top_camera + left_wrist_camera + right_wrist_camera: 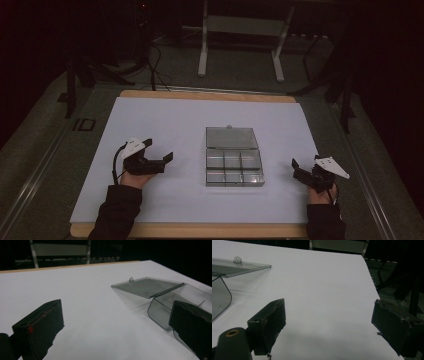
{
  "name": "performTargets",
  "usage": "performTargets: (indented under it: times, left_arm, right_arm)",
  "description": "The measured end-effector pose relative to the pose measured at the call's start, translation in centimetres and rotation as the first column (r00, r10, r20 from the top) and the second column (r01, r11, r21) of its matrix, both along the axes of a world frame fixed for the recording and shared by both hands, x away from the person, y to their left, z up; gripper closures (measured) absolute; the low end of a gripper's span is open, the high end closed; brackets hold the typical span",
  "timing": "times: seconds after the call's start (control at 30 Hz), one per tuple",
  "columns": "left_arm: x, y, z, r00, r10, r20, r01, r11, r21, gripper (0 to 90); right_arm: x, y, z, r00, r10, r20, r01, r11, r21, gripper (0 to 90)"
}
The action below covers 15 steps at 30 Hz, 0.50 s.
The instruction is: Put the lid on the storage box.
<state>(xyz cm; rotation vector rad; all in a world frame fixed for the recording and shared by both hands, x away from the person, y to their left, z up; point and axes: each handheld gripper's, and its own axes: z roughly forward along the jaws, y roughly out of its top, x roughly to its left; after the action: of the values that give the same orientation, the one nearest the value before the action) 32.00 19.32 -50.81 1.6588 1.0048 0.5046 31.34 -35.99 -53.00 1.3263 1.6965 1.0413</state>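
- I am seeing the left gripper (159, 151) resting on the white sheet (165, 120), its 2 jaws spread wide and holding nothing.
- The right gripper (298, 170) is sitting the same way, released and empty.
- The clear compartment box (234, 169) is lying between the 2 grippers, apart from both, its lid (232, 137) folded open on the far side.

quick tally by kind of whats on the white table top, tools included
clear compartment box with its lid open: 1
hand-held tools: 2, the left tool and the right tool
total: 3
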Motion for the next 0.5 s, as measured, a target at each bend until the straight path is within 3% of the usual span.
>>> performTargets:
  times: [0.2, 0.37, 0.5]
  left_arm:
    - [2.1, -3.8, 2.1, 0.9982, 0.007, -0.059, -0.004, 0.9986, 0.052, 0.9]
    - [3.2, -6.0, 3.0, 0.9967, -0.002, -0.081, 0.008, 0.9973, 0.073, 0.9]
    - [4.8, -7.6, 3.8, 0.9903, -0.008, -0.139, 0.017, 0.9979, 0.063, 0.9]
  right_arm:
    - [0.0, 0.1, 0.0, 1.0, 0.003, -0.002, -0.003, 1.0, -0.002, 12.1]
    - [0.1, 0.0, 0.0, 1.0, 0.005, -0.004, -0.005, 1.0, 0.001, 12.2]
    - [0.1, 0.0, 0.0, 1.0, 0.007, -0.005, -0.007, 1.0, 0.001, 12.3]
